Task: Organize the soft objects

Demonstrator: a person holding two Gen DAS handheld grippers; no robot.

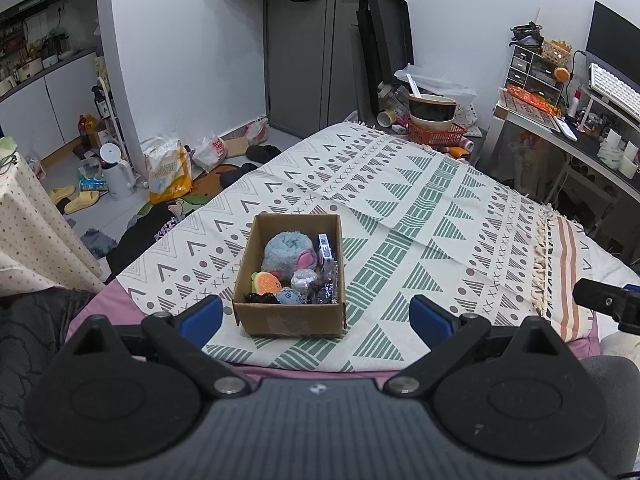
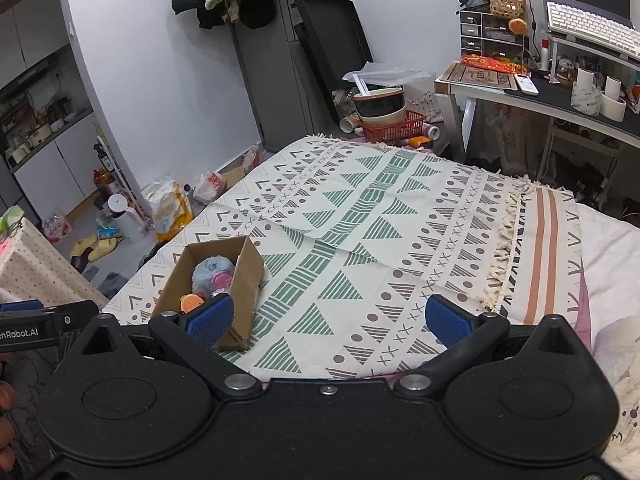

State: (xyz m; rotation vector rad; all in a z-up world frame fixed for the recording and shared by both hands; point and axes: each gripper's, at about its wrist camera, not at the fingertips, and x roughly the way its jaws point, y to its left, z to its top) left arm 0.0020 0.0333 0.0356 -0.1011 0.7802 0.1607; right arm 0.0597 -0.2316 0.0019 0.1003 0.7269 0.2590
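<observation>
Cardboard box (image 1: 290, 276) sitting on a patterned blanket (image 1: 400, 208) spread over the bed, near its front left edge. Inside: a blue fuzzy plush (image 1: 286, 254) at the back, an orange burger-shaped toy (image 1: 268, 282) and a small blue plush (image 1: 290, 297) toward the front, shiny foil-wrapped bits (image 1: 320, 284) on the right side. Left gripper (image 1: 318, 316) hovering just short of the box, blue fingers (image 1: 202, 316) spread wide on either side of it, holding nothing. Right gripper (image 2: 328, 316) off to the box's right over bare blanket, fingers (image 2: 448, 320) likewise spread apart and empty. Red basket (image 1: 436, 132) with stacked bowls beyond the far end of the bed.
</observation>
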